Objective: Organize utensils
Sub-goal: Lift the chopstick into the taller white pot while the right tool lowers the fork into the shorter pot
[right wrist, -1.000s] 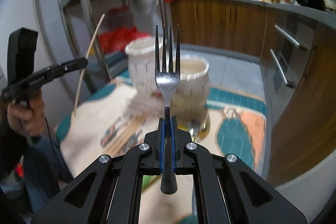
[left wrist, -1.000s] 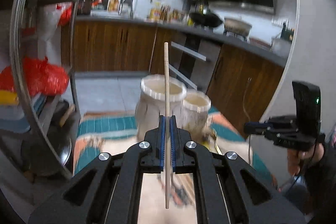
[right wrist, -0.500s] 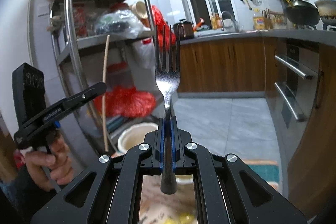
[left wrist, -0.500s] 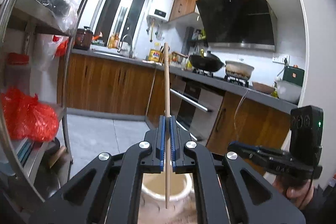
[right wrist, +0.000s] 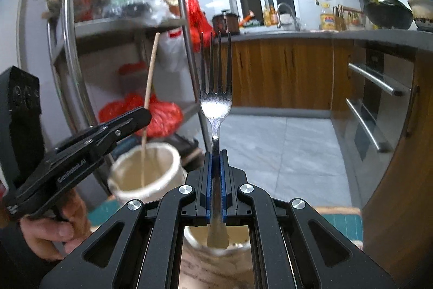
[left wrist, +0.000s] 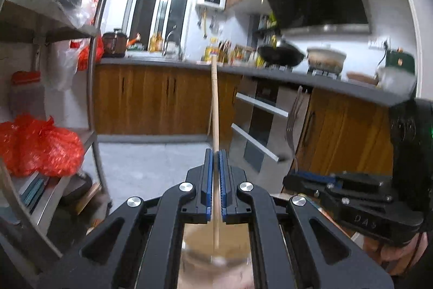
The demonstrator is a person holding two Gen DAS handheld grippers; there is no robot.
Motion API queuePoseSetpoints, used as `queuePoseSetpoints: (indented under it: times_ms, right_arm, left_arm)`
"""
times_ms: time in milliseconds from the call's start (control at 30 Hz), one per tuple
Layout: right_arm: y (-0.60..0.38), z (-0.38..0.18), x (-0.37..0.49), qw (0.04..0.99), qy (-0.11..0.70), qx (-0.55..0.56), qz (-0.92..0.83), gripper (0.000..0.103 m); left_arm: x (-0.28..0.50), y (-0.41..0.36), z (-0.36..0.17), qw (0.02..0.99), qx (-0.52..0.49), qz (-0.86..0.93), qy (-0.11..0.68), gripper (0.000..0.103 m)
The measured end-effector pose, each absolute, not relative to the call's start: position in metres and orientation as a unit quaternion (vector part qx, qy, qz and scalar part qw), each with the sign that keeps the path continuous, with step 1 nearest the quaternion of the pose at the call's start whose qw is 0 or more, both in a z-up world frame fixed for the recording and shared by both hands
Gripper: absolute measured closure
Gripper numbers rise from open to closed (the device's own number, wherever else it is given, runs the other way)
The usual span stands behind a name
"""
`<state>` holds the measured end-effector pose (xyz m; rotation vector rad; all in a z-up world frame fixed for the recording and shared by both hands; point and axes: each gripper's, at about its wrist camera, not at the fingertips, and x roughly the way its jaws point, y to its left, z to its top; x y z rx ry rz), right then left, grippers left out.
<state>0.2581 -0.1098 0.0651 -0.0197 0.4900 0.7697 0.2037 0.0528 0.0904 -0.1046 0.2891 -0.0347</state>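
My left gripper [left wrist: 215, 156] is shut on a wooden chopstick [left wrist: 214, 110] held upright; its lower tip hangs over the mouth of a cream holder [left wrist: 216, 248]. In the right wrist view the chopstick [right wrist: 149, 88] dips into the left cream holder [right wrist: 162, 153], under the left gripper [right wrist: 138, 114]. My right gripper [right wrist: 215, 153] is shut on a metal fork [right wrist: 215, 88], tines up, its handle end over the mouth of the second cream holder [right wrist: 238, 244]. The fork [left wrist: 293, 121] and right gripper [left wrist: 295, 180] show in the left wrist view too.
A steel shelf rack [right wrist: 186, 26] with red bags [left wrist: 38, 145] stands at the left. Wooden kitchen cabinets [right wrist: 284, 72] and an oven [left wrist: 259, 132] lie beyond a grey tiled floor. A patterned cloth [right wrist: 343, 218] covers the table beneath the holders.
Both grippers have tilted up and then lowered over the holders. The chopstick's tip now sits in the left holder's mouth and the fork's handle end over the right holder.
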Motion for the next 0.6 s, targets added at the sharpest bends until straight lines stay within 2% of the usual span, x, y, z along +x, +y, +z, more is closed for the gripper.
queuePoseSetpoints:
  times_ms: [167,300,600]
  right_arm:
    - [-0.11,0.055,0.255,0.896,0.259,-0.019,0.36,0.097]
    - [-0.106,0.047,0.255,0.891,0.279,-0.024,0.357,0.097]
    - [-0.094,0.04,0.265,0.879,0.314,-0.029,0.357,0.097]
  left_arm:
    - [0.196,0.048,0.082,0.982,-0.033,-0.009,0.183,0.099]
    - [0.203,0.057,0.076,0.971,-0.062,-0.016,0.229,0.099]
    - [0.221,0.06,0.073,0.962,-0.057,-0.026,0.265,0.099]
